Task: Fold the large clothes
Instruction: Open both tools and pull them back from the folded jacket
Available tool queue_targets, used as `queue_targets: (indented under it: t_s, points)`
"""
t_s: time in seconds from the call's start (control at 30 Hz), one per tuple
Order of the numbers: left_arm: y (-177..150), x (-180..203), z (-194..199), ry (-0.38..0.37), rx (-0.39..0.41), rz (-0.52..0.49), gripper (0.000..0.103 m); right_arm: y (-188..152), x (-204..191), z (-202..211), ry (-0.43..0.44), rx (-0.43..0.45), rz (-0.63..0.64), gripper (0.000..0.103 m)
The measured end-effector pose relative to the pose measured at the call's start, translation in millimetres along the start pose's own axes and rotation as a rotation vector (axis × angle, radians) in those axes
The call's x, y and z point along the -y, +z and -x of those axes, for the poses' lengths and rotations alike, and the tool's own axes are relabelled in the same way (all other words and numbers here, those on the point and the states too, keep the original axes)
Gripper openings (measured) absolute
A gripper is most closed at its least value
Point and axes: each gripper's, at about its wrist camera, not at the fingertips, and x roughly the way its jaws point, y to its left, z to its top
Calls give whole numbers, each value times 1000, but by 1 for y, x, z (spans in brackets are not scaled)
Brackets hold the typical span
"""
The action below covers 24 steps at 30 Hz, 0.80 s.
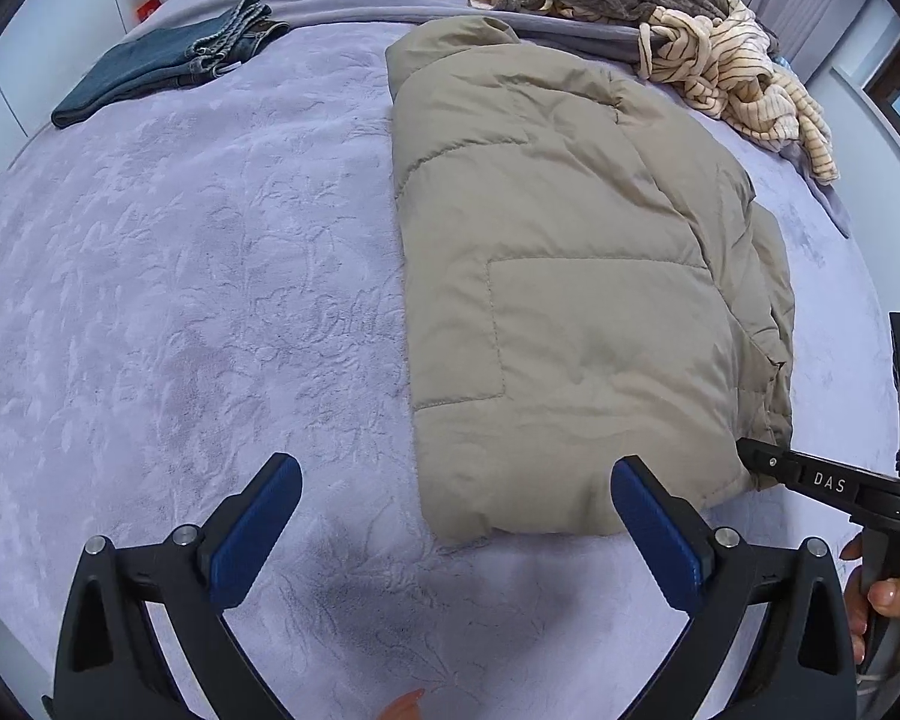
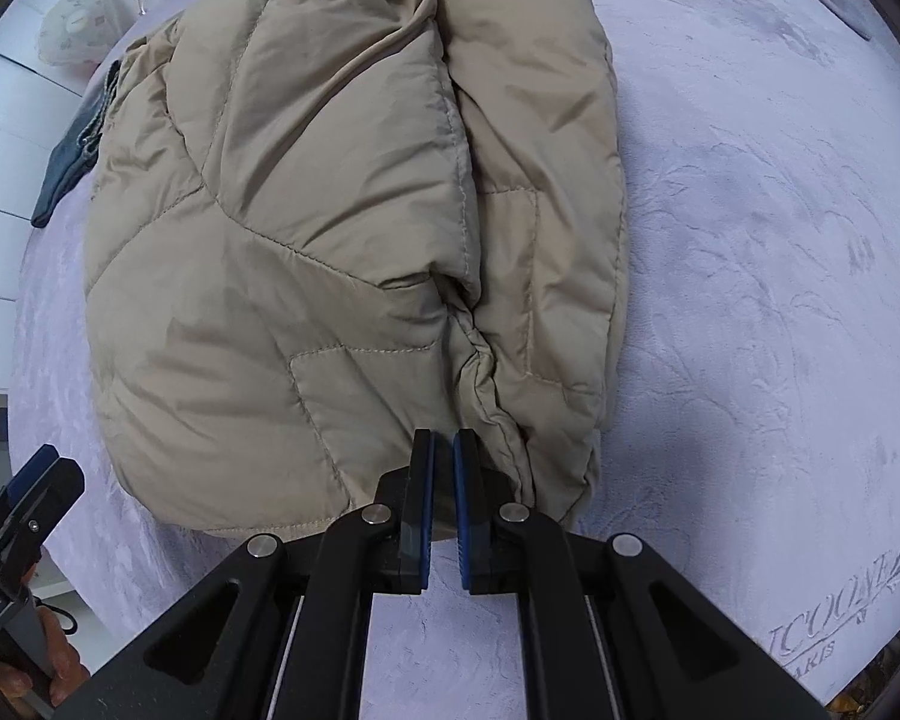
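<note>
Currently, the beige puffer jacket lies folded into a thick rectangular bundle on the lavender bedspread, right of centre in the left wrist view. Its collar end points toward the far side of the bed and its hem end faces you. From the right wrist view, one padded panel is folded over the jacket, and a seam edge runs down the middle toward the near hem.

Your right gripper sits at the near hem edge, in contact with the jacket. Its blue pads stand almost together with a narrow slit between them; you cannot tell whether any fabric is pinched there. Seen from the left wrist view, the tip of the right gripper touches the jacket's near right corner.

Your left gripper is released, fingers spread wide and holding nothing. It hovers over the bedspread at the jacket's near left corner, with its right finger just in front of the hem.

Farther out, folded jeans lie at the far left of the bed, well apart from the jacket. A heap of striped and brown clothes lies at the far right, beside the collar end.
</note>
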Motion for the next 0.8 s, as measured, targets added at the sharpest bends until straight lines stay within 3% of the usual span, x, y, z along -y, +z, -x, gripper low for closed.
queue_targets:
  t_s: [0.2,0.27,0.33,0.47,0.57,0.63,0.8]
  points:
    - [-7,5,17,101,47,-42,103,-21,-3,22,-7,-9,1,8]
    - [-13,7,26,112,64,-44,103,-29,-5,33,-7,-6,17,21]
    - [-19,8,34,123,77,-40,103,-38,-7,45,10,11,35,57]
    - [-33,14,46,168,75,-40,103,-57,-11,65,1,49,92,58]
    - [-45,20,58,159,69,-20,103,-72,-8,77,-14,62,113,61]
    - [-52,26,71,146,87,-7,103,-80,-6,93,-29,97,122,79]
    - [-61,37,105,120,136,24,103,-81,7,129,-21,185,125,92]
